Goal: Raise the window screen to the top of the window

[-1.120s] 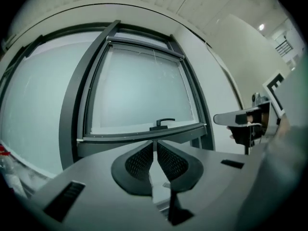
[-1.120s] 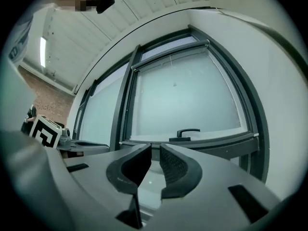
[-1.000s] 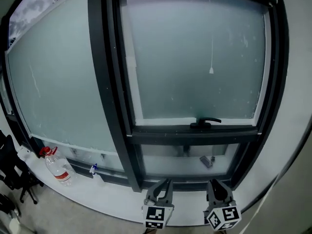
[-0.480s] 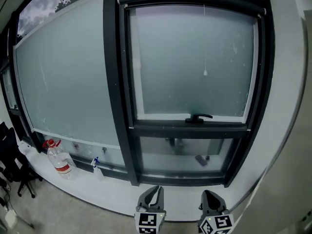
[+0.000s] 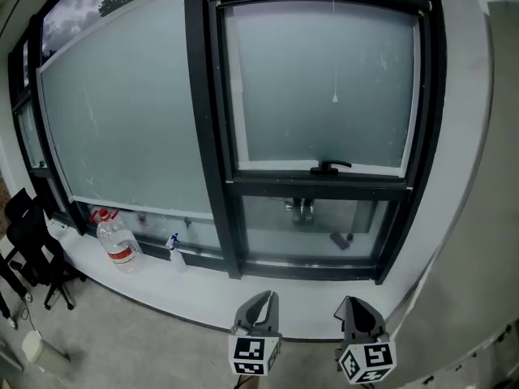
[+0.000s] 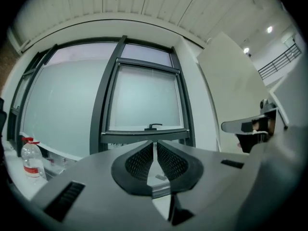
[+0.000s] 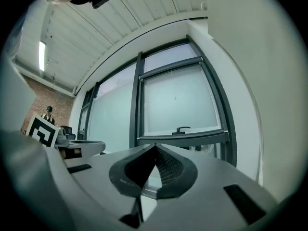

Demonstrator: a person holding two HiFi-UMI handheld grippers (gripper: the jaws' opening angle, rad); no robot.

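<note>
The dark-framed window (image 5: 209,136) has a pale screen (image 5: 324,79) across its upper right opening. A black handle (image 5: 327,168) sits on the screen's lower bar, and a thin cord with a white bead (image 5: 334,98) hangs in front of it. Below the bar is a lower pane (image 5: 312,229). My left gripper (image 5: 258,302) and right gripper (image 5: 355,308) hang low in the head view, well short of the window, both shut on nothing. The left gripper view shows its jaws (image 6: 154,144) closed below the handle (image 6: 154,126). In the right gripper view the jaws (image 7: 154,147) are likewise closed under the handle (image 7: 183,129).
A white sill (image 5: 203,298) runs under the window. It carries a water bottle with a red cap (image 5: 117,241) and a small spray bottle (image 5: 173,245). A black chair (image 5: 28,241) stands at far left. A white wall (image 5: 470,217) bounds the right.
The view has drawn back and risen, so the window looks smaller and farther off. Both grippers stay low and shut.
</note>
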